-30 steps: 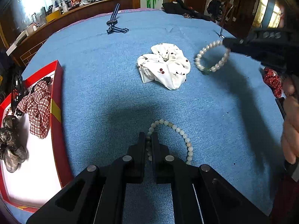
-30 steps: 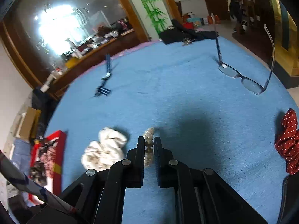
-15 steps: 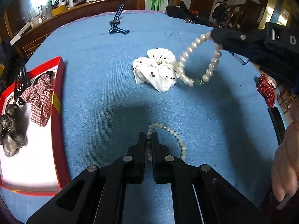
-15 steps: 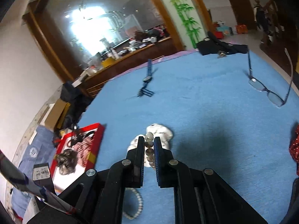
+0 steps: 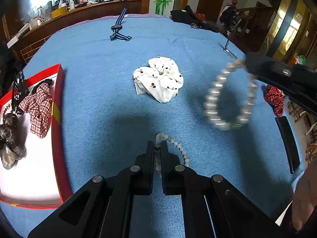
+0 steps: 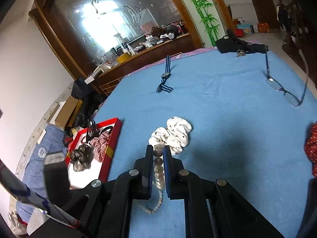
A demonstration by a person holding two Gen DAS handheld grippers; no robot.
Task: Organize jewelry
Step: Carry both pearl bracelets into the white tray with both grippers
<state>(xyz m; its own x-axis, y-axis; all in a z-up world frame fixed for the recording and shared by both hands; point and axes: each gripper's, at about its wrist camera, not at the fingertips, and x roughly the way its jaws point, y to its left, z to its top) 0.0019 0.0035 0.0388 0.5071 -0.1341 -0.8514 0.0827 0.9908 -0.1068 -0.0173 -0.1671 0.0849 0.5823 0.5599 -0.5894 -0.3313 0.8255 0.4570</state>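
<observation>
1. The left tool (image 5: 158, 148) was closed on a pale beaded bracelet (image 5: 179, 148). One bead sat pinched at its tips, and the rest of the loop curved away to the right, low over the blue cloth of the table (image 5: 99, 99).
2. That bracelet's beads were small, round and milky white with a greenish tint. Whether the loop touched the cloth could not be told.
3. The right tool (image 6: 158, 154) was closed on a pearl bracelet (image 5: 229, 97), a row of its beads lined up lengthwise between the two fingers.
4. From the left wrist camera, the pearl bracelet hung clear of the table as an open oval. Its long axis ran roughly up and down, with the top caught in the tool. It was motion-blurred.
5. Its beads were large, glossy and cream-white, with one darker greenish bead near the bottom.
6. A white scrunchie (image 5: 158, 79) with small dark dots lay on the cloth beyond both tools.
7. A red tray (image 5: 57, 119) with a white floor sat at the left edge, holding a red checked scrunchie (image 5: 38, 107) and a grey satin one (image 5: 10, 138).
8. A striped watch (image 5: 118, 29) lay far back, glasses (image 6: 285, 93) far right.
</observation>
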